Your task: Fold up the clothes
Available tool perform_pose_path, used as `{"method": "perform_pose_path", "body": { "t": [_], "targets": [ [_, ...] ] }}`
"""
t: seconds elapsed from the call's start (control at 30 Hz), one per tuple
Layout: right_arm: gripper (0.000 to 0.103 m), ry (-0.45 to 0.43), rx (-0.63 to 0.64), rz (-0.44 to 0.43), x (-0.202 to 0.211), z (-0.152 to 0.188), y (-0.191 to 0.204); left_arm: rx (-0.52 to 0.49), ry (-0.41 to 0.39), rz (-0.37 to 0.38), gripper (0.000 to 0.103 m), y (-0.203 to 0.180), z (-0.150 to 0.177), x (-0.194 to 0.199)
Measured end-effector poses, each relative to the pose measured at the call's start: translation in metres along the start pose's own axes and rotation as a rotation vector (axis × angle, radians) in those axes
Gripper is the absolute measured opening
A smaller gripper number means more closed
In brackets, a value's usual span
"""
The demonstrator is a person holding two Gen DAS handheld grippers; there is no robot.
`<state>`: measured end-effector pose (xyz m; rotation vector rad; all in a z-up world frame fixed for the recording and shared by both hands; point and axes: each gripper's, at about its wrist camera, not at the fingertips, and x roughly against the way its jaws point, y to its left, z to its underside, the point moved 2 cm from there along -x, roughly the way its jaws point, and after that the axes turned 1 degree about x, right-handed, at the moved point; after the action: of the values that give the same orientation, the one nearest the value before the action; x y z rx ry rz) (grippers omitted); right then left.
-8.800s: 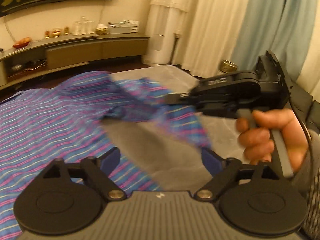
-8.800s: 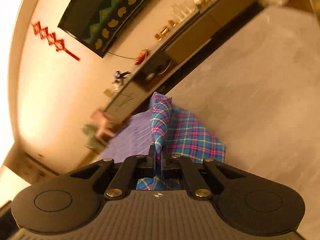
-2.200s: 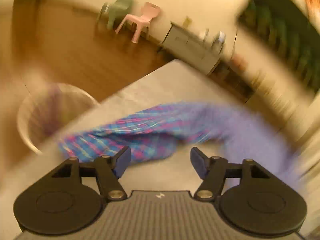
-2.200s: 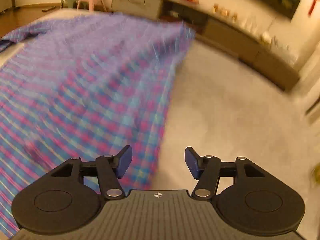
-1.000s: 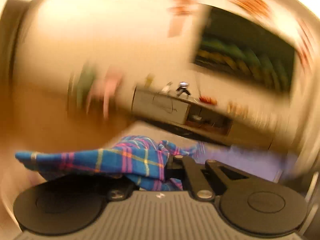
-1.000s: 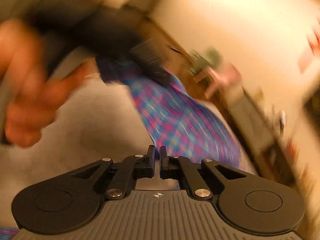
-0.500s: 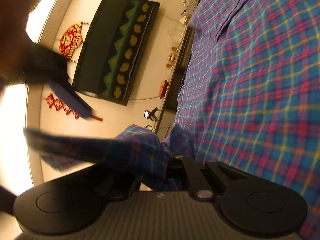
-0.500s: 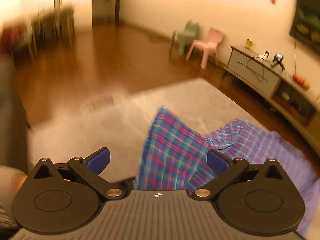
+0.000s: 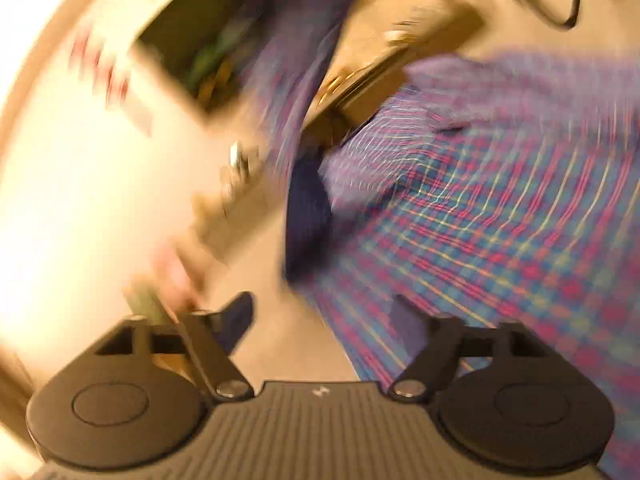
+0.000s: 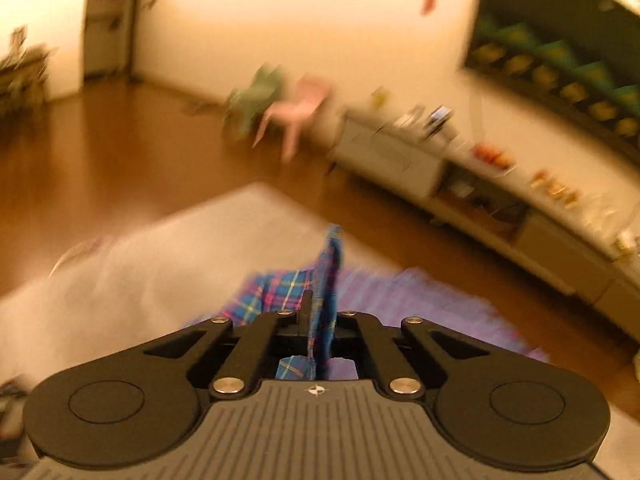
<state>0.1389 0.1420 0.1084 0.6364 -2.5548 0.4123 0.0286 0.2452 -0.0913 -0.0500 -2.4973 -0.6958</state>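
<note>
A blue, pink and yellow plaid shirt [image 9: 500, 232] fills the right half of the blurred left wrist view. My left gripper [image 9: 324, 316] is open and empty, its right finger over the shirt's edge. In the right wrist view my right gripper [image 10: 320, 312] is shut on an edge of the plaid shirt [image 10: 330, 264], which sticks up between the jaws. The rest of the shirt lies on the grey surface [image 10: 160, 264] below.
A low TV cabinet [image 10: 460, 184] with small items runs along the wall at the right. A pink chair [image 10: 298, 108] and a green chair [image 10: 256, 96] stand on the wooden floor [image 10: 100, 160] beyond the grey surface. A dark wall hanging [image 10: 560, 48] is above.
My left gripper has let go of the shirt and opened. My right gripper, open half a second ago, has shut on the shirt's edge. Both views swing fast.
</note>
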Motion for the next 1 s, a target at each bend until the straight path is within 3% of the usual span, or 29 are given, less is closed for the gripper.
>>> {"method": "perform_pose_path", "body": {
  "t": [0.07, 0.13, 0.2, 0.27, 0.33, 0.37, 0.4, 0.53, 0.67, 0.77, 0.87, 0.9, 1.0],
  "targets": [
    [0.0, -0.047, -0.058, 0.06, 0.011, -0.015, -0.045, 0.248, 0.12, 0.087, 0.086, 0.015, 0.022, 0.015],
    [0.0, -0.055, -0.103, 0.105, 0.008, -0.011, -0.083, 0.38, 0.208, 0.168, 0.086, 0.008, 0.044, 0.028],
    [0.0, -0.048, -0.138, 0.133, 0.002, -0.006, -0.113, 0.406, 0.265, 0.203, 0.086, -0.01, 0.059, 0.04],
    [0.0, -0.03, -0.185, 0.118, -0.015, 0.001, -0.134, 0.429, 0.269, 0.193, 0.087, -0.019, 0.062, 0.047],
    [0.0, -0.011, -0.218, 0.091, -0.038, 0.009, -0.146, 0.457, 0.268, 0.177, 0.062, -0.025, 0.062, 0.054],
    [0.0, -0.001, -0.23, 0.073, -0.047, 0.011, -0.148, 0.479, 0.267, 0.177, 0.028, -0.025, 0.06, 0.053],
    [0.0, 0.002, -0.242, 0.051, -0.053, 0.012, -0.147, 0.476, 0.265, 0.162, 0.001, -0.027, 0.055, 0.052],
    [0.0, -0.027, -0.28, -0.001, -0.058, 0.0, -0.158, 0.409, 0.211, 0.089, 0.001, -0.037, 0.03, 0.055],
    [0.0, -0.101, -0.33, 0.072, -0.045, -0.023, -0.21, 0.059, 0.026, 0.011, 0.001, -0.089, -0.028, 0.086],
    [0.0, -0.123, -0.392, 0.16, -0.038, -0.024, -0.262, -0.064, 0.007, 0.104, 0.003, -0.134, -0.043, 0.077],
    [0.0, -0.104, -0.453, 0.25, -0.039, -0.002, -0.305, -0.171, 0.0, 0.212, 0.016, -0.18, -0.054, 0.065],
    [0.0, -0.094, -0.479, 0.265, -0.042, 0.009, -0.316, -0.207, -0.002, 0.247, 0.027, -0.195, -0.058, 0.061],
    [0.0, -0.061, -0.535, 0.225, -0.05, 0.048, -0.323, -0.161, 0.008, 0.362, 0.035, -0.184, -0.06, 0.061]
  ]
}}
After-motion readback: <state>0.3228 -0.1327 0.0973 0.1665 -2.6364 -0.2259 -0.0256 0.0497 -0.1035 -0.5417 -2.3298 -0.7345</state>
